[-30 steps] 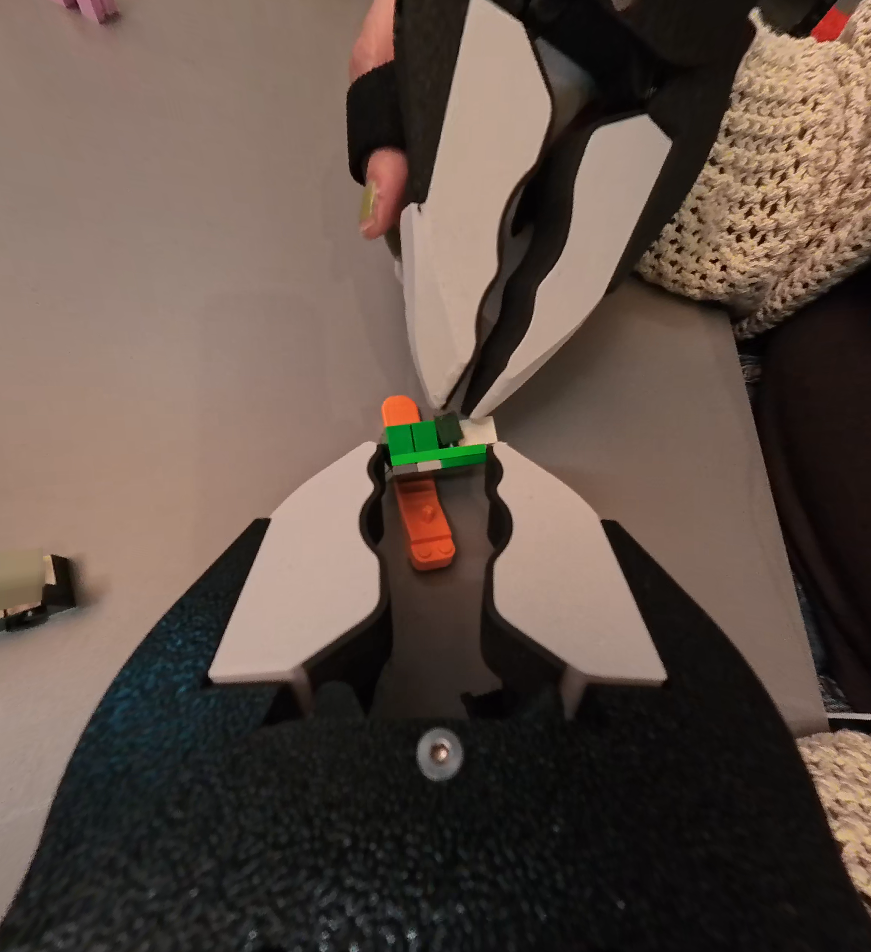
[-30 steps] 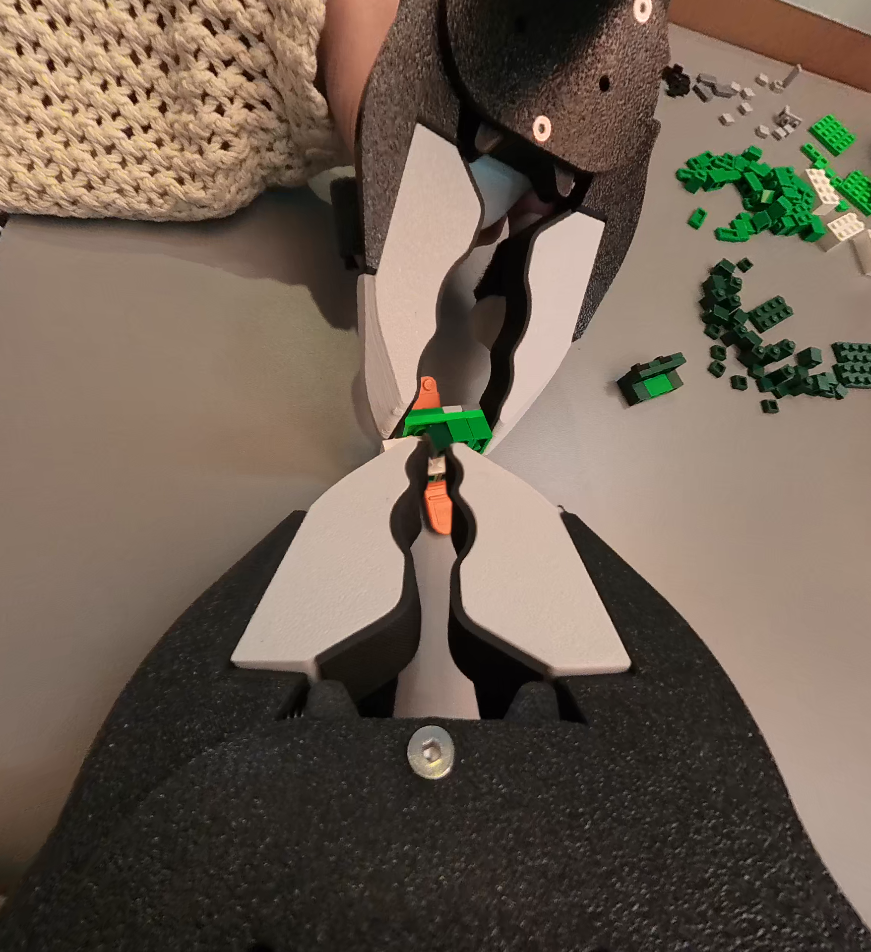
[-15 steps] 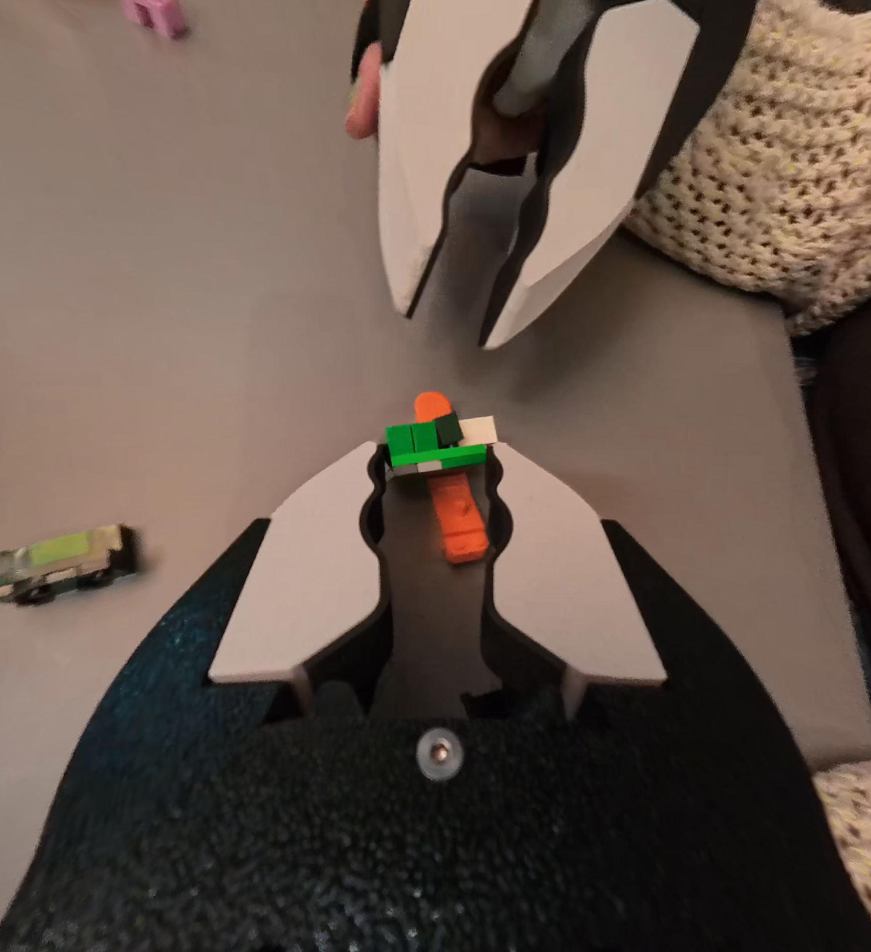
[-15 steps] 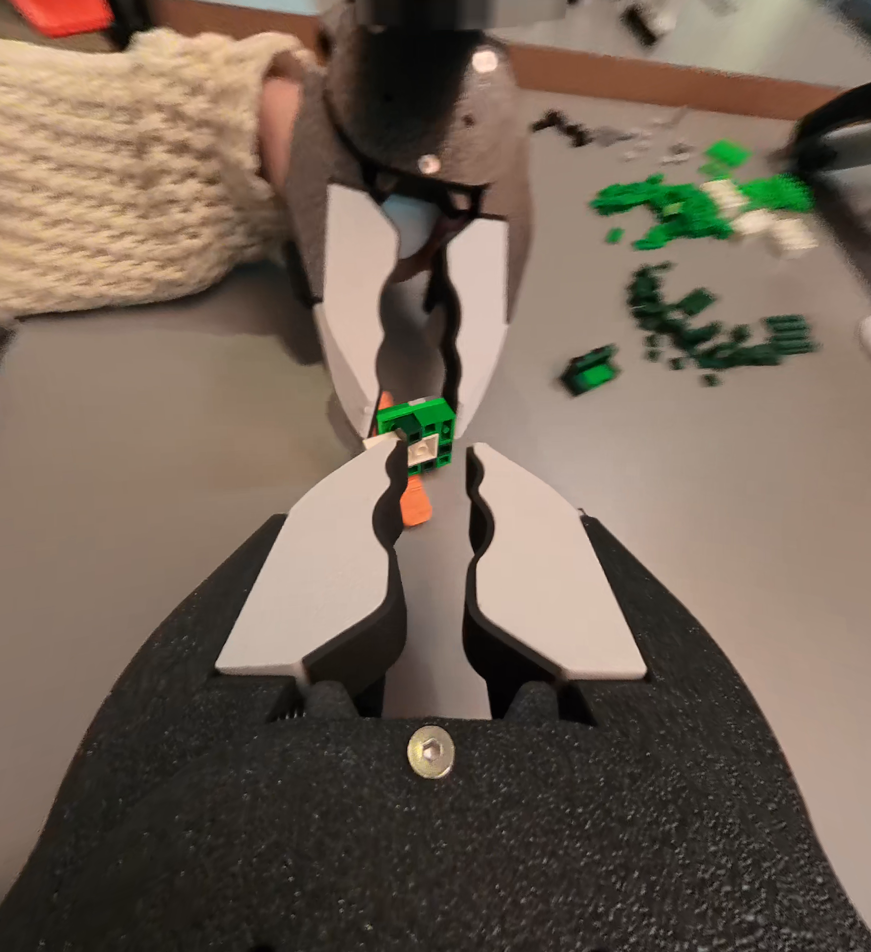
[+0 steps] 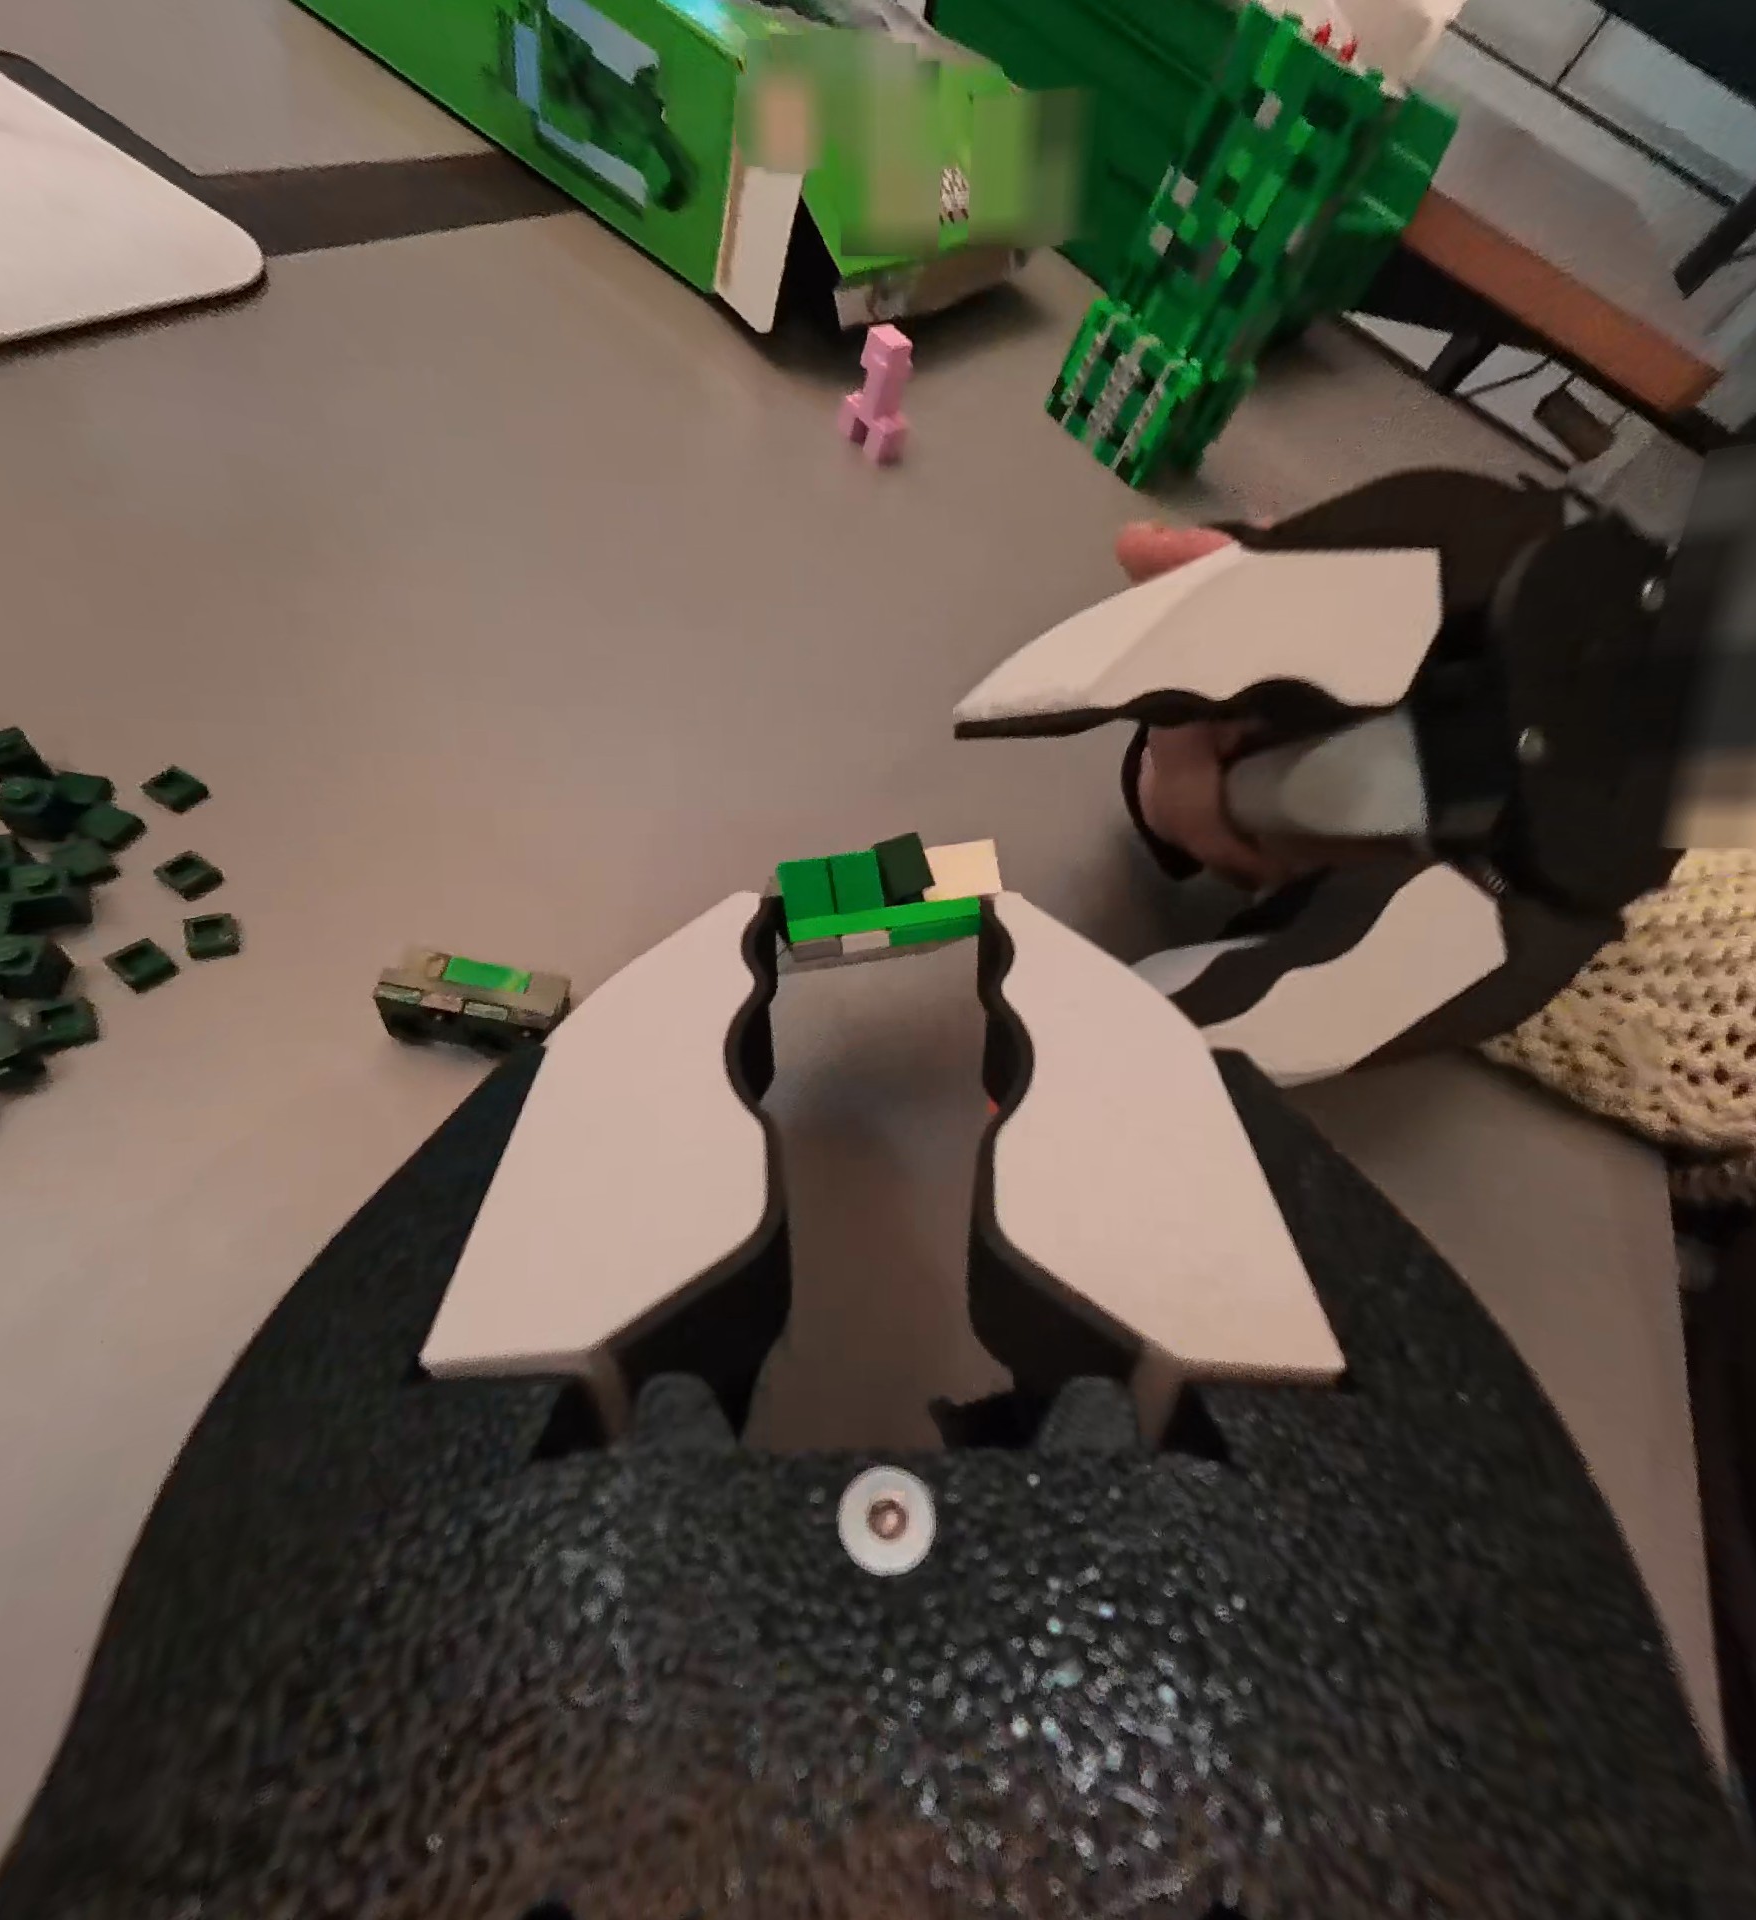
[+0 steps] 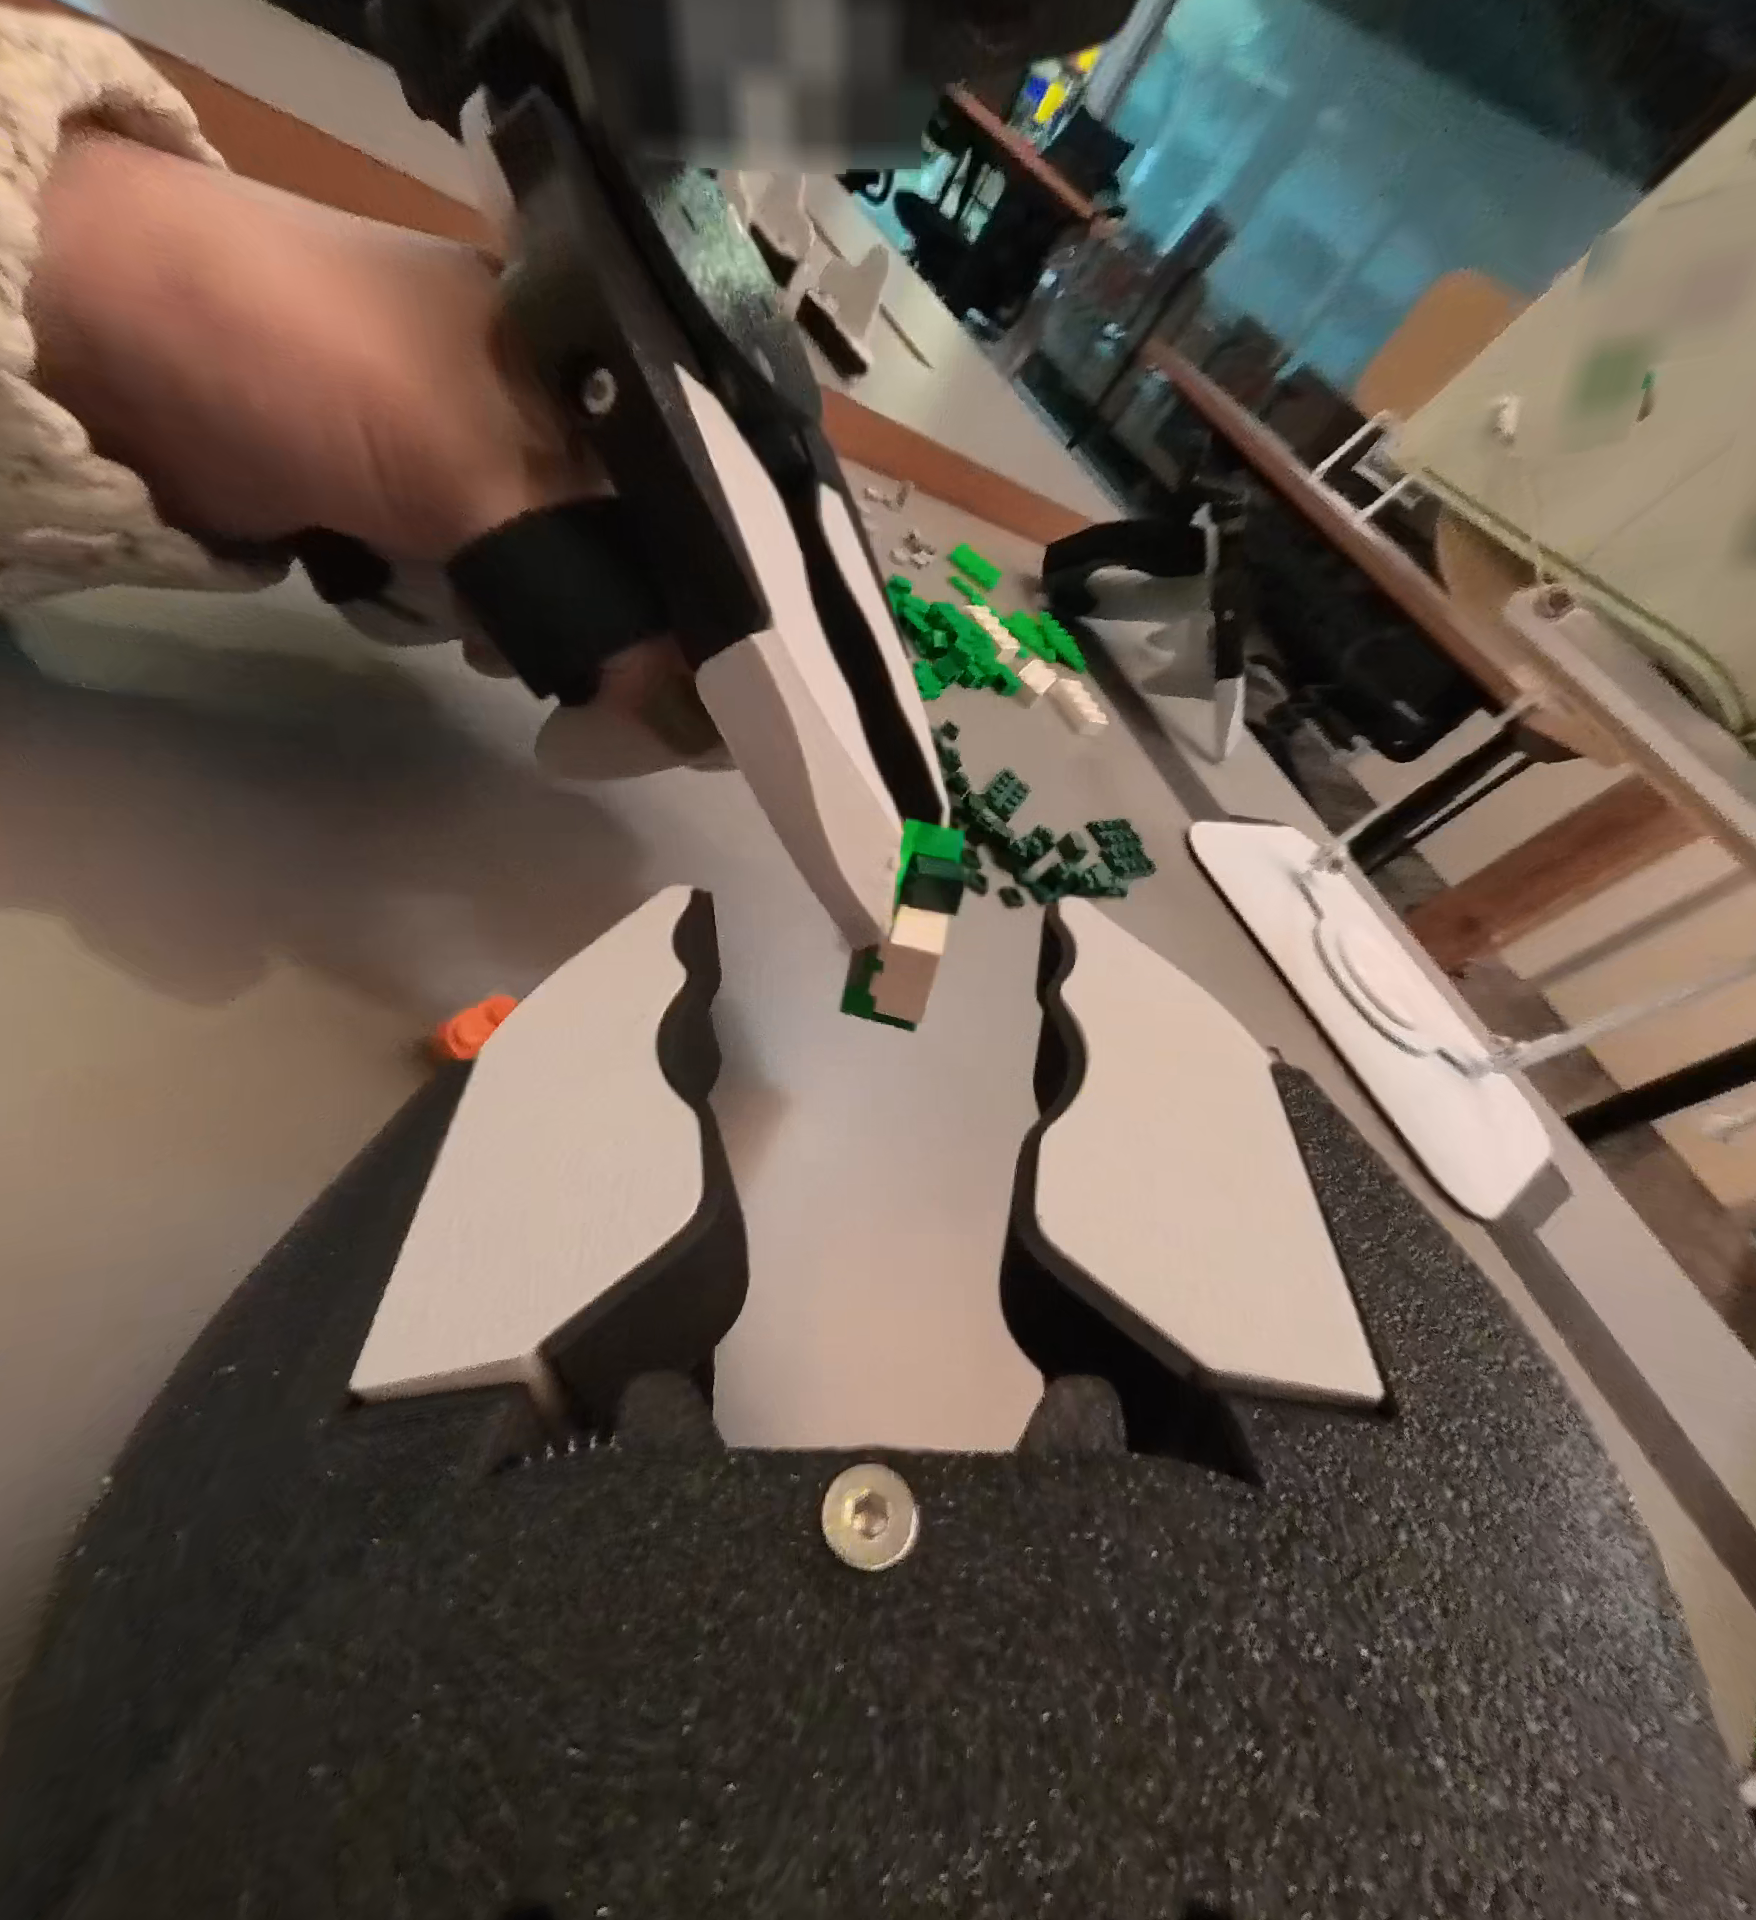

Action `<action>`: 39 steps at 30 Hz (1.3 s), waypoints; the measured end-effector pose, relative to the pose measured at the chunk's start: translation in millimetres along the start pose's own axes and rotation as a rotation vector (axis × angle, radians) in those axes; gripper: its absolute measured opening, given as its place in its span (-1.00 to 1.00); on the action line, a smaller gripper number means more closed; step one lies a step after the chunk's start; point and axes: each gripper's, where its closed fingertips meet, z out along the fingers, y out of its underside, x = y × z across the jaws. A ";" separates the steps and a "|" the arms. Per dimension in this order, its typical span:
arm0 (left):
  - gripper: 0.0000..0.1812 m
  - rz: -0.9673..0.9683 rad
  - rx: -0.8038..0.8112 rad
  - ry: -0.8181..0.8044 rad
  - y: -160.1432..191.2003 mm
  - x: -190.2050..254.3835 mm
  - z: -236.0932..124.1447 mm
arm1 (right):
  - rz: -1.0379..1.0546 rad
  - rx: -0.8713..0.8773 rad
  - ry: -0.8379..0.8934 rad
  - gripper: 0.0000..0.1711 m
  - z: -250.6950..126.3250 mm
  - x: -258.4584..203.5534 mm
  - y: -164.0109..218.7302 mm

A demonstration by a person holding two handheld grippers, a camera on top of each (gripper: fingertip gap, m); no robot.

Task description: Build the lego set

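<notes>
My left gripper (image 5: 882, 920) is shut on a small green, dark green and white lego assembly (image 5: 884, 883) and holds it above the grey table (image 5: 500, 623). In the right wrist view the assembly (image 6: 910, 935) sticks out of the left gripper's fingers (image 6: 801, 748), seen edge-on. My right gripper (image 6: 874, 914) is open and empty, a short way from the assembly. It also shows in the left wrist view (image 5: 1061, 842), to the right. An orange piece (image 6: 469, 1029) lies on the table beside my right gripper's left finger.
A small built block (image 5: 474, 992) lies left of my left gripper. Loose dark green pieces (image 5: 12, 883) lie at far left. A pink figure (image 5: 879, 395), a tall green model (image 5: 1238, 239) and a green box (image 5: 645, 125) stand behind. A white pad (image 6: 1373, 1039) lies near the table's edge. My left and right fingertips are right by each other. My right gripper's tips are some 25 cm from the pink figure (image 5: 879, 395).
My right gripper has opened and drawn away to the right. My left gripper has swung round with the assembly. The orange piece is no longer on the assembly and lies on the table.
</notes>
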 end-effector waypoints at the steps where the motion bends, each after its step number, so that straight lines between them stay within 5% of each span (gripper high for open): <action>1: -0.60 -0.009 0.007 0.004 -1.4 1.9 0.3 | -0.006 0.007 0.023 -0.33 1.3 0.3 -1.4; 21: -0.60 -0.076 0.050 0.106 -7.1 19.0 4.9 | -0.113 -0.006 0.176 -0.72 4.3 10.4 -0.2; 39: -0.59 -0.116 0.058 0.141 -6.7 21.9 7.3 | -0.164 -0.028 0.170 -0.78 1.9 9.8 0.9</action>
